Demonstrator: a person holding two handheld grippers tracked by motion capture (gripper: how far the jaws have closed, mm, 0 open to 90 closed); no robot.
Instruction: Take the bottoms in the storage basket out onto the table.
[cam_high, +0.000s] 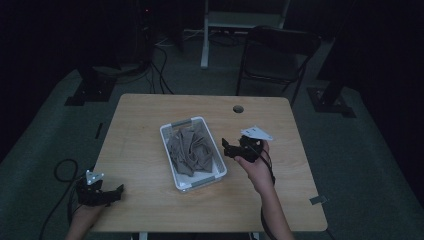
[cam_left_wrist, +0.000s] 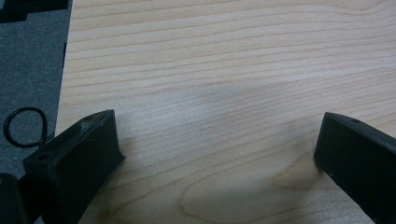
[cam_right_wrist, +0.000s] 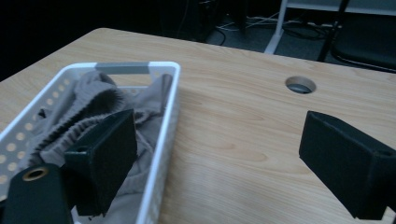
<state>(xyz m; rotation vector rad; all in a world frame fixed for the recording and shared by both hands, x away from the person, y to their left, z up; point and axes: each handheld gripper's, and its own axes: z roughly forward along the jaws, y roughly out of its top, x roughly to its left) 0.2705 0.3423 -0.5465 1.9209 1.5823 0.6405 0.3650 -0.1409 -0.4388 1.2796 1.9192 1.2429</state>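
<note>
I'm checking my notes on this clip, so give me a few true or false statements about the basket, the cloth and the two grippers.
1. The grey cloth lies inside the white basket. True.
2. The right gripper is shut on the cloth. False: its jaws stand open beside the basket's right wall, holding nothing.
3. The left gripper sits near the table's front left corner, apart from the basket. True.
4. The left gripper's jaws are closed. False: they stand wide apart over bare wood.
5. The round hole in the table is at the far side, beyond the basket. True.
</note>
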